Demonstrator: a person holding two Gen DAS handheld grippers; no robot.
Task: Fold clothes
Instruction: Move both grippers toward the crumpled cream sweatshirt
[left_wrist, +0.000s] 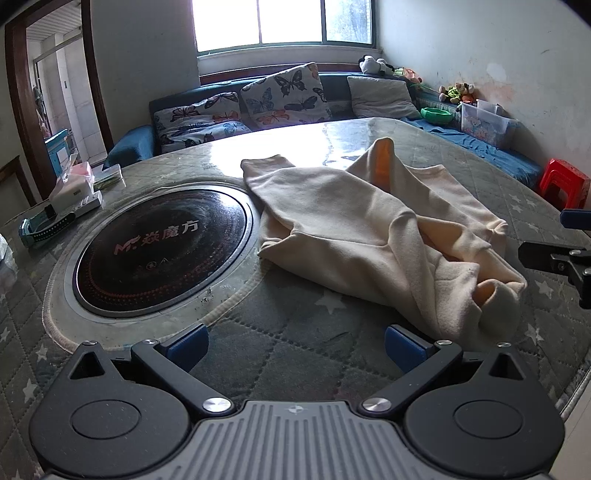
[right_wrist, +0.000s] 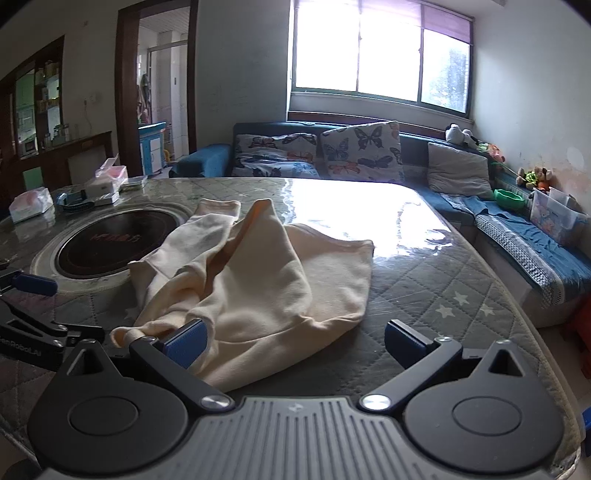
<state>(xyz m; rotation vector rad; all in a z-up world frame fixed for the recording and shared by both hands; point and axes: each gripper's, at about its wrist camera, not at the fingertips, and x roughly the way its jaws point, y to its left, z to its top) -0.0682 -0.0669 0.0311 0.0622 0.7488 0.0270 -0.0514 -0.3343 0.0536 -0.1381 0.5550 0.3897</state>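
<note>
A cream fleece garment (left_wrist: 376, 236) lies crumpled on the quilted table, one sleeve stretched toward the far left, a cuff bunched at the near right. My left gripper (left_wrist: 295, 345) hovers open over bare table just left of the garment's near end. In the right wrist view the same garment (right_wrist: 266, 280) spreads ahead. My right gripper (right_wrist: 295, 341) is open, its left blue pad (right_wrist: 186, 341) resting above the garment's near hem, its right pad over bare table. The left gripper (right_wrist: 33, 286) shows at that view's left edge.
A round black induction cooktop (left_wrist: 159, 251) is set in the table (left_wrist: 258, 369) left of the garment. Tissue packs and boxes (left_wrist: 74, 188) sit at the far left. A sofa with butterfly cushions (left_wrist: 284, 92) lies beyond the table, a red stool (left_wrist: 563, 182) to the right.
</note>
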